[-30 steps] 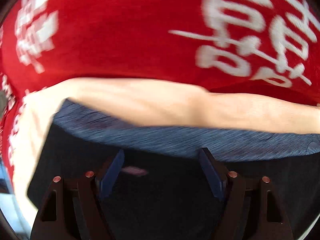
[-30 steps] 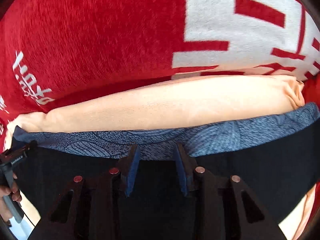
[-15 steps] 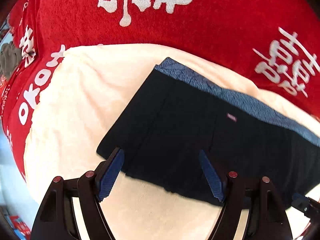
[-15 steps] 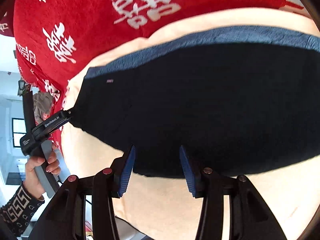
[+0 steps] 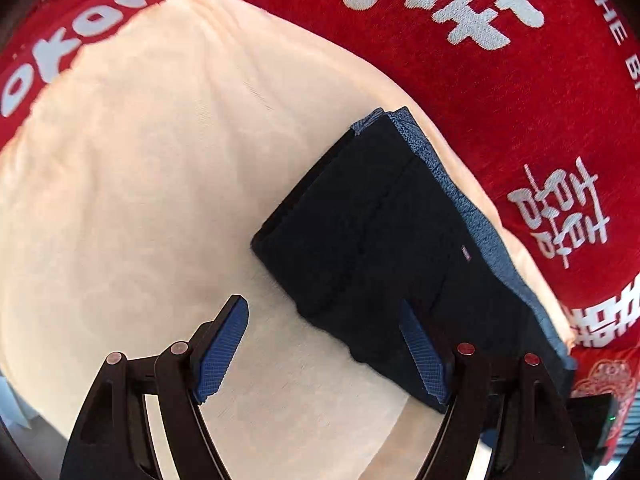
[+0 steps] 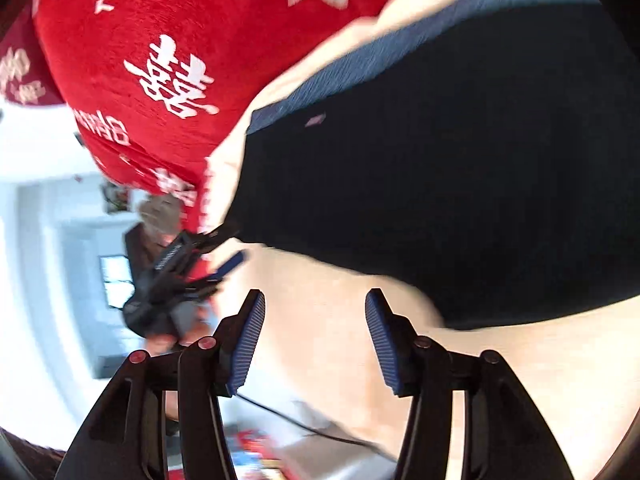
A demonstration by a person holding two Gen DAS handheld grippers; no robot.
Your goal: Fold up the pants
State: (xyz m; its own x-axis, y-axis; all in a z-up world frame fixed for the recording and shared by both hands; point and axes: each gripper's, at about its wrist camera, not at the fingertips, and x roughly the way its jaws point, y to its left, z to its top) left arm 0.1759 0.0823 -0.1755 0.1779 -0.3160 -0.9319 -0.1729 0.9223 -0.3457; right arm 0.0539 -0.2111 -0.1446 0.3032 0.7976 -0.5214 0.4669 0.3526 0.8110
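The dark navy pants [image 5: 380,248] lie folded into a thick rectangle on a cream cloth [image 5: 140,184], with a lighter blue waistband [image 5: 460,196] along their far edge. My left gripper [image 5: 324,344] is open and empty, hovering just short of the fold's near corner. In the right wrist view the pants [image 6: 460,168] fill the upper right. My right gripper [image 6: 314,340] is open and empty above the cream cloth, just clear of the pants' near edge. The left gripper [image 6: 224,248] shows there too, open, at the pants' left corner.
A red blanket with white characters [image 5: 500,60] covers the surface beyond the cream cloth [image 6: 500,380]. In the right wrist view a bright room [image 6: 40,240] lies past the left edge, and a black cable [image 6: 312,428] runs below.
Both grippers have pulled back and up from the pants. The right gripper's jaws have spread wider. The pants look narrower and thicker in the left wrist view than half a second ago.
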